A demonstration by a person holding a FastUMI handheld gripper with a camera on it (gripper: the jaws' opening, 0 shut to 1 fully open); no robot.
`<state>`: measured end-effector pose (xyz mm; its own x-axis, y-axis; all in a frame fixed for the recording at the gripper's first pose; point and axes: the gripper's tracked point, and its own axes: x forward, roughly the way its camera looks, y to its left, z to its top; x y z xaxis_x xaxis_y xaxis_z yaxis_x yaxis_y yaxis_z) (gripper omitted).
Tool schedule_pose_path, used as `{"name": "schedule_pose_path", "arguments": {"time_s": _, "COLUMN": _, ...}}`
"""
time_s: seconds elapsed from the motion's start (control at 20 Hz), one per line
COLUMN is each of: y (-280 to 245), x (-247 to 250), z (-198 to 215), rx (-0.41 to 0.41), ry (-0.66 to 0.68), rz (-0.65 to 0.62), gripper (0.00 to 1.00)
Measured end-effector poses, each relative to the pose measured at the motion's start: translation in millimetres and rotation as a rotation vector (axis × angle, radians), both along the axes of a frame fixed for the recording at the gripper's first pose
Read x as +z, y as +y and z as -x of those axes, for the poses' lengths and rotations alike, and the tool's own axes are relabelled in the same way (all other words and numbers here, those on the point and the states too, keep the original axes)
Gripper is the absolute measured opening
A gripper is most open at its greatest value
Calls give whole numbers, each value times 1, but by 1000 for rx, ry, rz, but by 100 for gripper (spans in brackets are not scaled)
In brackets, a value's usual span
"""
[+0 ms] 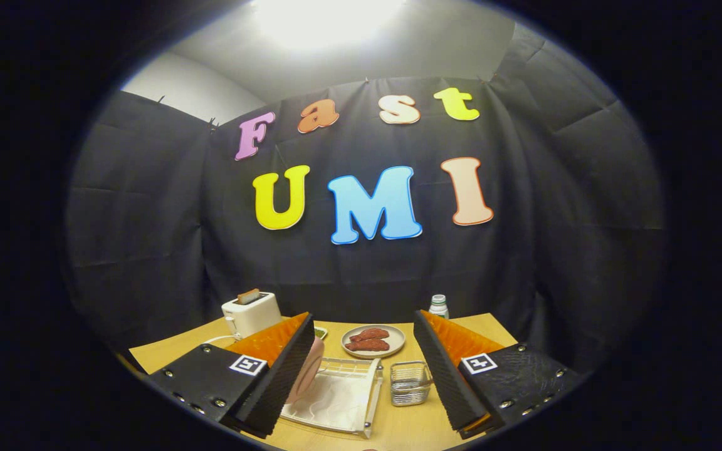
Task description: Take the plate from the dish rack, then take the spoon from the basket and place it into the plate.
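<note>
A wooden table (398,426) stands in a booth hung with black cloth. The gripper (367,369) hovers above it, fingers spread wide apart with nothing between them. Each finger carries one square black-and-white marker. Between the fingers lies one white dish rack (342,398), and a pink plate (306,376) stands in it, partly hidden behind the left finger. Just beside the rack sits one small wire basket (410,383); I cannot tell whether a spoon is inside. Beyond them are one plate of reddish food (373,341), one white toaster (251,312) and one small bottle (439,305), its label unreadable.
</note>
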<state>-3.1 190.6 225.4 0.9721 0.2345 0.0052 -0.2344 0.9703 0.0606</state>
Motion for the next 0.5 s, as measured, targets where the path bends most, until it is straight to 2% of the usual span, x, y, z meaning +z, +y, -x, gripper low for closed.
{"name": "schedule_pose_path", "arguments": {"time_s": 0.15, "y": 36, "x": -9, "z": -22, "rx": 57, "ry": 73, "rz": -1, "gripper": 97}}
{"name": "schedule_pose_path", "arguments": {"time_s": 0.5, "y": 87, "x": -56, "z": -76, "rx": 82, "ry": 265, "rz": 54, "gripper": 98}}
